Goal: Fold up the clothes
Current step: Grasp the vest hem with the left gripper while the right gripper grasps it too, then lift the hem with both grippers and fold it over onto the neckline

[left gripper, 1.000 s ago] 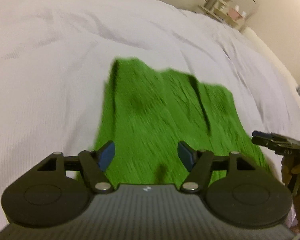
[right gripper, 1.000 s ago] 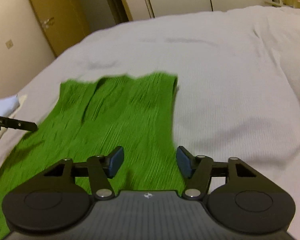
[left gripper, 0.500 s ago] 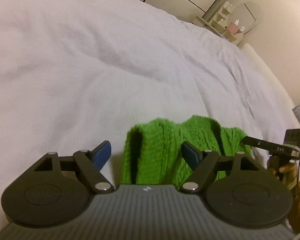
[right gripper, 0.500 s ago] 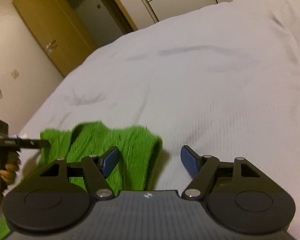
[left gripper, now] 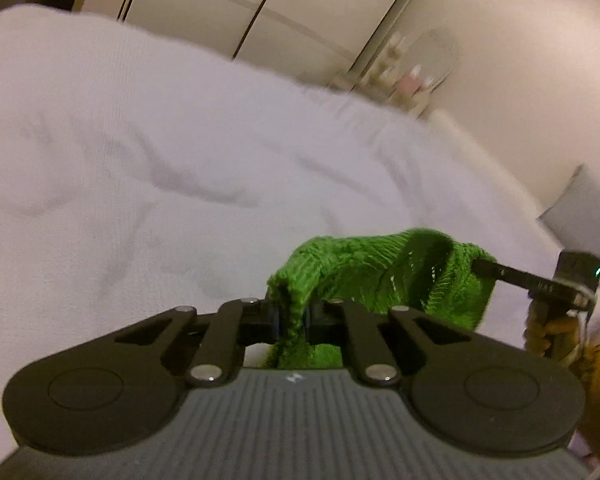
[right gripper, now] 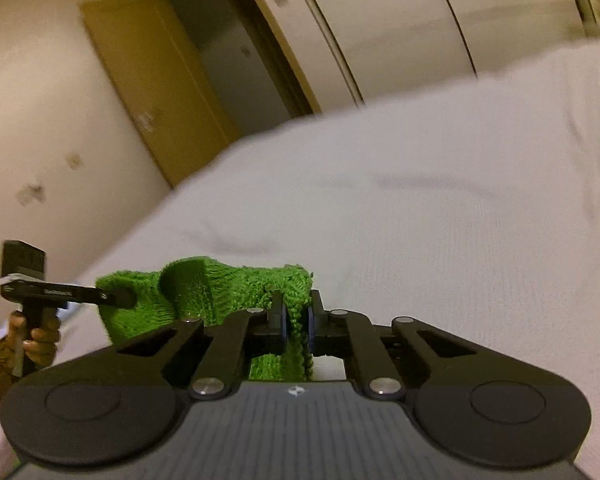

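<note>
A green knitted garment (left gripper: 380, 276) hangs lifted above the white bed (left gripper: 140, 168). My left gripper (left gripper: 291, 318) is shut on its left corner, the fabric pinched between the blue pads. My right gripper (right gripper: 297, 322) is shut on the opposite corner of the garment (right gripper: 220, 288). The cloth sags between the two grippers. The right gripper shows at the right of the left wrist view (left gripper: 516, 278); the left gripper shows at the left of the right wrist view (right gripper: 72, 294). The rest of the garment below is hidden.
The white bed cover (right gripper: 460, 208) spreads ahead in both views. White wardrobe doors (left gripper: 284, 12) stand beyond the bed, a shelf with small items (left gripper: 412, 76) at the far right. A yellow-brown door (right gripper: 152, 92) and an open doorway are at the left.
Both grippers closed on the garment's near corners and lifted it off the bed. The cameras tilted up, and the flat green cloth is now bunched and hanging between the grippers.
</note>
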### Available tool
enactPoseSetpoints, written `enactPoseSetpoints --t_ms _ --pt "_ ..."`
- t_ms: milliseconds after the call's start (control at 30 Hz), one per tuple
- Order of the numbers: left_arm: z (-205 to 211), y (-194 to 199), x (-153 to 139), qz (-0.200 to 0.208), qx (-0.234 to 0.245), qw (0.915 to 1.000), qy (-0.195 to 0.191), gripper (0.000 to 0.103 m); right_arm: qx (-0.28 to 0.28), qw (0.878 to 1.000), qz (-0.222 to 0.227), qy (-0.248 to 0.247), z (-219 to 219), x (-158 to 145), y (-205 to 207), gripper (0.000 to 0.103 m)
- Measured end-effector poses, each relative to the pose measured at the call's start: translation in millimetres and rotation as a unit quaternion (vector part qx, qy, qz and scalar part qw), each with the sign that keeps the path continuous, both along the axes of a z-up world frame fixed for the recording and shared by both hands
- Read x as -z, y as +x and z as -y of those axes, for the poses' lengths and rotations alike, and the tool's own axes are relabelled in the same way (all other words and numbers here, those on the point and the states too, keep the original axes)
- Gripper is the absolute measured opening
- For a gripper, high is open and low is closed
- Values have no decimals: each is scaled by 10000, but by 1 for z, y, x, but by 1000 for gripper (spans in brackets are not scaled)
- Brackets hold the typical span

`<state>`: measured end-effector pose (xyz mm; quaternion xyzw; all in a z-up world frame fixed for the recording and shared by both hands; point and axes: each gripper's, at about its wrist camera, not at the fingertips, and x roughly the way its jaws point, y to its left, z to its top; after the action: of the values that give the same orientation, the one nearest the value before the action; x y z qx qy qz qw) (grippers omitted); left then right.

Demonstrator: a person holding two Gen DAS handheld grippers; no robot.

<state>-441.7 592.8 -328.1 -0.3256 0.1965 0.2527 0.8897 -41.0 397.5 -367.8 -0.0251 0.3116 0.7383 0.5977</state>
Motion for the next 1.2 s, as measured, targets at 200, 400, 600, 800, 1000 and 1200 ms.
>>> enactPoseSetpoints --t_ms 200,400,600,800,1000,1200 --pt "128 -84 -32 520 191 9984 94 14 -299 9941 495 920 160 -47 -59 9" --pt "265 -121 8 -1010 65 9945 251 24 -250 9871 1542 -354 308 -5 -150 42" --pt "343 -99 5 -2355 176 9556 1761 36 -68 9645 2321 -1259 363 26 -212 45" --pt "384 -60 20 -3679 1097 8418 3795 49 -187 9272 3685 -643 334 6 -242 55" --pt "382 -40 69 -4517 1663 7361 4760 44 -907 8298 5487 -454 305 39 -270 55" --pt "375 -40 85 -4638 1857 7066 5010 12 -1320 7673 6271 -226 284 70 -275 10"
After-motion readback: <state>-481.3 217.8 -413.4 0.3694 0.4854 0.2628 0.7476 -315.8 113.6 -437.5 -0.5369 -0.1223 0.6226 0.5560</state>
